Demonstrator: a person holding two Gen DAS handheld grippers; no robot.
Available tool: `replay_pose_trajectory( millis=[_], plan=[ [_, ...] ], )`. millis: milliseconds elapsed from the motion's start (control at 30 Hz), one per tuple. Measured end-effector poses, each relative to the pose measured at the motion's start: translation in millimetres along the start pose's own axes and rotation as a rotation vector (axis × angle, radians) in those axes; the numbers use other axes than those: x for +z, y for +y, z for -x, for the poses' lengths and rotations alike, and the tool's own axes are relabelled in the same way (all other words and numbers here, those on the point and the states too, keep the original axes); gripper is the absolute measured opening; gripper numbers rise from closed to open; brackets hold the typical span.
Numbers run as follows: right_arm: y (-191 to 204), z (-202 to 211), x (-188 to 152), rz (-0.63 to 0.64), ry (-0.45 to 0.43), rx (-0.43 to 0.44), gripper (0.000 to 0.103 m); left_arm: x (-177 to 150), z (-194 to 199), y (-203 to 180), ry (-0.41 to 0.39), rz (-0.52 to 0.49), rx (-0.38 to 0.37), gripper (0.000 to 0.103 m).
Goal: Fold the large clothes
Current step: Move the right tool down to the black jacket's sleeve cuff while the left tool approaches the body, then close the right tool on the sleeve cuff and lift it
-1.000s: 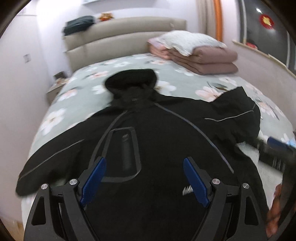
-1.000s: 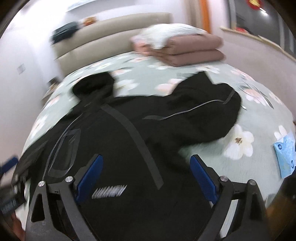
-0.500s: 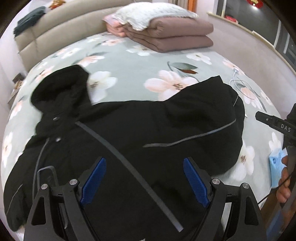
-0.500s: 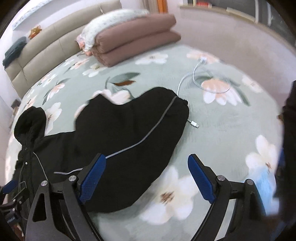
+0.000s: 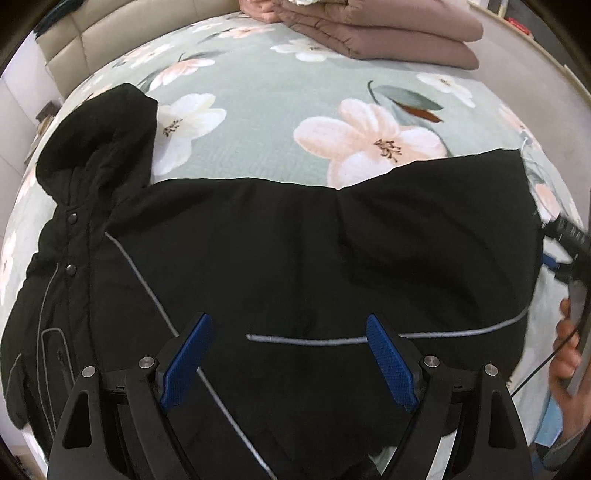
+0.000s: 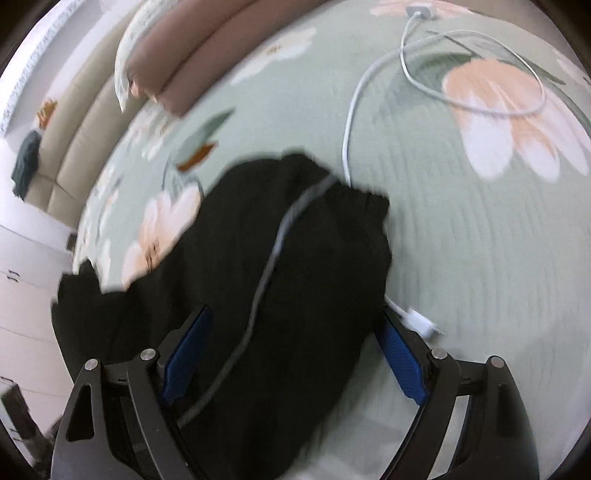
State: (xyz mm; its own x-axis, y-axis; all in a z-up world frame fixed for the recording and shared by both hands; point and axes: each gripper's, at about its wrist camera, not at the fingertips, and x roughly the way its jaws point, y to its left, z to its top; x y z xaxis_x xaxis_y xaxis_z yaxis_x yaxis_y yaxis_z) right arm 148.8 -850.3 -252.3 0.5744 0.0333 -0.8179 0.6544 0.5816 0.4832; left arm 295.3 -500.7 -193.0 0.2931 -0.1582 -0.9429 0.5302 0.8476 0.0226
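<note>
A black hooded jacket [image 5: 280, 258] lies spread on a flowered bedspread [image 5: 280, 110]. Both tongs have swung from its chest to its sleeve [image 6: 295, 266]: the left tongs [image 5: 288, 354] and right tongs [image 6: 291, 354] hover wide open, empty. Sleeve fold likely next. No writing is legible.

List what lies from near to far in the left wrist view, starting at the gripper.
left gripper → black jacket → floral bedspread → folded brown quilts
</note>
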Motion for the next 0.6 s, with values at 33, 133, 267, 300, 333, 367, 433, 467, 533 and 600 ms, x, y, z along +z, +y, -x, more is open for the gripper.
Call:
replay_pose_trajectory(
  millis=[33, 133, 267, 300, 333, 367, 433, 467, 533, 600],
  plan=[
    [0, -3, 5, 0.006, -0.003, 0.004, 0.089, 2, -6, -2, 0.007, -0.007, -0.005, 0.086],
    [11, -15, 20, 0.053, -0.008, 0.005, 0.048, 5, -16, -6, 0.015, -0.005, -0.037, 0.086],
    [21, -16, 25, 0.087, 0.014, 0.009, 0.017, 7, -25, -9, 0.014, 0.015, -0.094, 0.086],
    [24, -7, 22, 0.101, 0.006, -0.007, 0.016, 8, -25, -12, 0.010, 0.014, -0.106, 0.086],
    [28, 7, 17, 0.128, -0.019, -0.050, 0.015, 9, -25, -13, 0.007, 0.011, -0.108, 0.086],
    [29, 23, 12, 0.150, -0.051, -0.099, 0.015, 10, -24, -17, 0.003, -0.001, -0.111, 0.086],
    [25, 55, 3, 0.159, -0.112, -0.204, 0.015, 10, -24, -26, 0.000, -0.017, -0.124, 0.086],
    [18, 73, -3, 0.142, -0.141, -0.267, 0.015, 10, -26, -30, 0.002, -0.024, -0.131, 0.086],
    [0, 94, -15, 0.105, -0.159, -0.324, 0.015, 9, -33, -39, 0.013, -0.038, -0.131, 0.086],
    [-16, 89, -24, 0.060, -0.116, -0.308, 0.015, 8, -50, -47, 0.042, -0.054, -0.093, 0.086]
  ],
)
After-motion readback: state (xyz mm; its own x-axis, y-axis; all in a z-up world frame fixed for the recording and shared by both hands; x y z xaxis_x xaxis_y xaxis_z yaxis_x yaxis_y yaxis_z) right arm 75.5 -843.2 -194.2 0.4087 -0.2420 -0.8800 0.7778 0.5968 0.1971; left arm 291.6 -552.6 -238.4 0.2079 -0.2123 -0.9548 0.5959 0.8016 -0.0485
